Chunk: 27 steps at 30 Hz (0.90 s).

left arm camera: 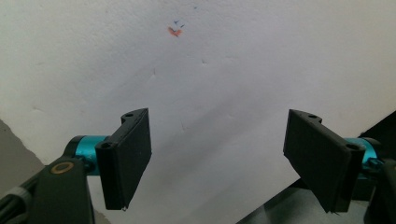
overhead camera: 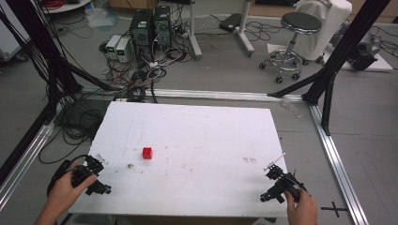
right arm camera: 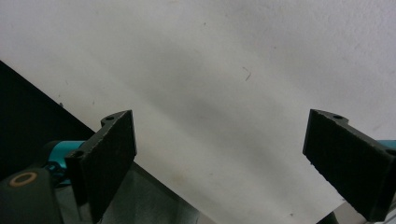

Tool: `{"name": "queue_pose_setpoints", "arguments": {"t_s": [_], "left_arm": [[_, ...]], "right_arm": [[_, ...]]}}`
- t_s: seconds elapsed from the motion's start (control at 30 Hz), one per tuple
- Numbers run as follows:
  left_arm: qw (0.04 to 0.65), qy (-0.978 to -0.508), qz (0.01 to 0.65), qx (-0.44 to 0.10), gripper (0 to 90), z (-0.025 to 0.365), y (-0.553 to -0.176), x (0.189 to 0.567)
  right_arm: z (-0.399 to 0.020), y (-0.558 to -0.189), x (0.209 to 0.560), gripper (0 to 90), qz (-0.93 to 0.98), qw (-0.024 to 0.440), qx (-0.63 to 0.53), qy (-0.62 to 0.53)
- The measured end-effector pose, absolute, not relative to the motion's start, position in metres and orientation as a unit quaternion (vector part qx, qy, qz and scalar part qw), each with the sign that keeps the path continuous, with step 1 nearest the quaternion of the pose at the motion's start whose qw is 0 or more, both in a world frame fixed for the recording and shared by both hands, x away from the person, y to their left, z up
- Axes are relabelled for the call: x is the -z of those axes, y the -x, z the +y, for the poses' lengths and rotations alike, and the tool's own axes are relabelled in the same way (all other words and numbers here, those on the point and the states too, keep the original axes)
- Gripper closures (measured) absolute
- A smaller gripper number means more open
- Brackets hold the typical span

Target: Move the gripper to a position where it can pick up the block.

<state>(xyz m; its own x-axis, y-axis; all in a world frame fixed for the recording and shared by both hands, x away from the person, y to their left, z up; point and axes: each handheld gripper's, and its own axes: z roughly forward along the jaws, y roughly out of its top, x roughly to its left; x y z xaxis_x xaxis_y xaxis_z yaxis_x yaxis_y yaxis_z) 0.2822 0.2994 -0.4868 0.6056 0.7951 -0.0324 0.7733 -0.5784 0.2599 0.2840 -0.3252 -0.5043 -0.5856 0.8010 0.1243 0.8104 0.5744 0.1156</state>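
- The desk (overhead camera: 197, 136) is a flat white rectangular board, matte, with faint scuffs and pencil-like lines plus a few small dark specks on it.
- Only thing sitting on it is a small red cube (overhead camera: 147, 153), crisp-edged, left of the middle and well apart from both hands.
- Left tongs (overhead camera: 96, 174) sit at the near-left corner of the desk, held in the person's left hand (overhead camera: 65, 192). In the left gripper view the left tongs (left arm camera: 217, 163) are spread wide, two flat black rectangular pads with nothing in between, teal metal fittings behind them.
- That same view shows a tiny orange and blue smudge (left arm camera: 175, 31) on the white surface ahead.
- Right tongs (overhead camera: 277, 180) are at the near-right edge, in the right hand (overhead camera: 300, 208). In the right gripper view the right tongs (right arm camera: 219, 154) are also spread wide and empty, pads looking rough and grainy, hanging right over the desk's edge.
- Loads of bare white surface between the two hands and around the cube.
- Past the far edge there's grey floor, aluminium rails (overhead camera: 216, 95), tangled black cables (overhead camera: 80, 119) and a round stool (overhead camera: 293, 40).
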Motion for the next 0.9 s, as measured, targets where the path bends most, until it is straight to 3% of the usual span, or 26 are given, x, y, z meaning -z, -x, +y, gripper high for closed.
{"name": "queue_pose_setpoints", "arguments": {"t_s": [0.43,0.9], "left_arm": [[0.117,-0.892,0.434,-0.040,23.6,0.296,-0.286,0.483],[0.128,-0.923,0.360,-0.039,23.4,0.302,-0.296,0.485]], "right_arm": [[-0.323,-0.285,0.505,8.8,-0.888,0.029,0.076,0.453],[-0.321,-0.286,0.506,8.8,-0.890,0.029,0.073,0.449]]}}
